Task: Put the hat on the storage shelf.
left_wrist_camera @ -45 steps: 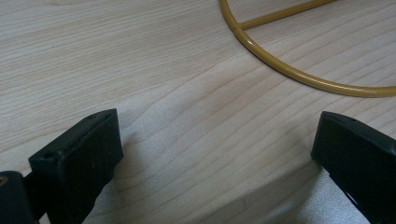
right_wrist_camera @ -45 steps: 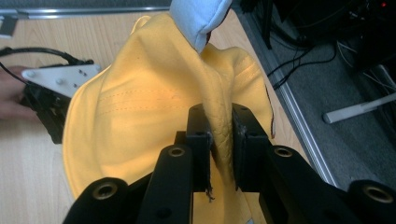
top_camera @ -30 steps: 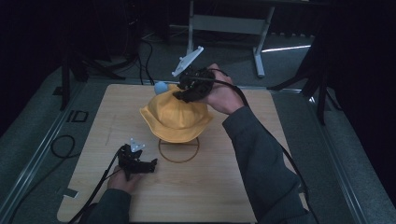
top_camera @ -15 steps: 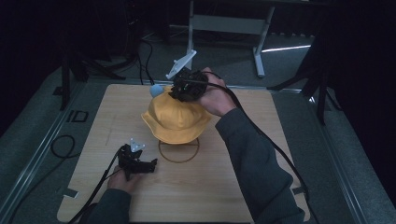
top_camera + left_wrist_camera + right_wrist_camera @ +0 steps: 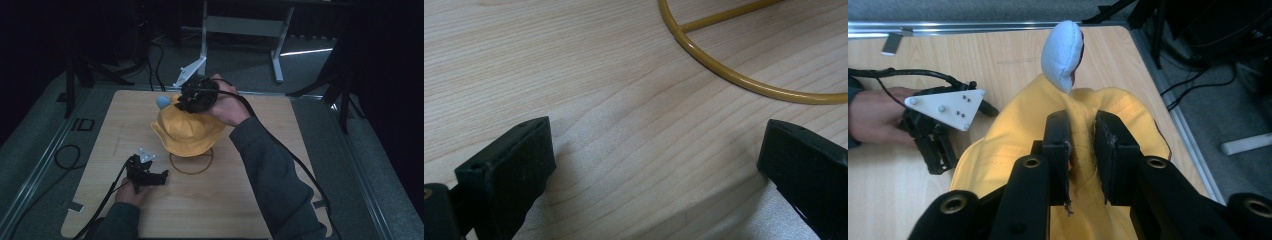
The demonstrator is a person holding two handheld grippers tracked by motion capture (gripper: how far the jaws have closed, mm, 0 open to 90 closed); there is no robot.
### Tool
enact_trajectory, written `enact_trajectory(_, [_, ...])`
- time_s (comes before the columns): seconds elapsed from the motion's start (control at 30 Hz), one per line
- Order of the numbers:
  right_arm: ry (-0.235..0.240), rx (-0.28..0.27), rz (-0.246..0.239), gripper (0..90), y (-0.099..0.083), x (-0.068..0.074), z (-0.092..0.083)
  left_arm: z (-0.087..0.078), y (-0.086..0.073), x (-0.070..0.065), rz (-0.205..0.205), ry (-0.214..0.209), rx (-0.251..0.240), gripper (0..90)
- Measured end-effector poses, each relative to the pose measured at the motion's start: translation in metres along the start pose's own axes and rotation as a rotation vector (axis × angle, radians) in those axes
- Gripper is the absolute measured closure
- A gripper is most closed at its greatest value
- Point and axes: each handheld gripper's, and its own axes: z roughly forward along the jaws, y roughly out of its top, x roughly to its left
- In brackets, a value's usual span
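Observation:
A yellow bucket hat point(image 5: 187, 134) sits over a stand with a pale blue padded top point(image 5: 162, 101) that pokes out at the hat's far left edge. My right gripper point(image 5: 192, 102) is on the crown. In the right gripper view it point(image 5: 1082, 122) is shut on a fold of the yellow hat point(image 5: 1013, 135) just below the blue top point(image 5: 1063, 52). Its jaws have just eased open a little, and the fold stays pinched between the pads. My left gripper point(image 5: 161, 176) rests open on the wooden table point(image 5: 240, 200), nothing between its jaws point(image 5: 654, 150).
The stand's gold wire ring base point(image 5: 191, 167) lies on the table under the hat, close to the left gripper's jaws point(image 5: 724, 75). A cable trails from each gripper. Dark floor, metal frame legs point(image 5: 204, 40) and more cables lie beyond the far table edge.
The right gripper has shifted slightly left and down on the crown and pinched the fabric. The hat sits a little lower at the front. The left gripper has kept still.

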Motion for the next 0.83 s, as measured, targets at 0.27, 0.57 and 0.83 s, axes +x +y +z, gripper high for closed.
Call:
enact_trajectory(0.27, [0.014, 0.055, 0.011, 65.8, 0.002, -0.002, 0.011, 0.000, 0.000, 0.000, 0.000, -0.001, 0.001, 1.9])
enact_trajectory(0.57, [-0.067, -0.021, 0.074, 31.6, -0.002, -0.005, -0.022, 0.000, 0.000, 0.000, 0.001, -0.001, 0.002, 1.9])
enact_trajectory(0.83, [-0.094, -0.014, 0.116, 28.4, -0.027, -0.010, -0.045, 0.000, 0.000, 0.000, -0.004, 0.000, -0.003, 1.9])
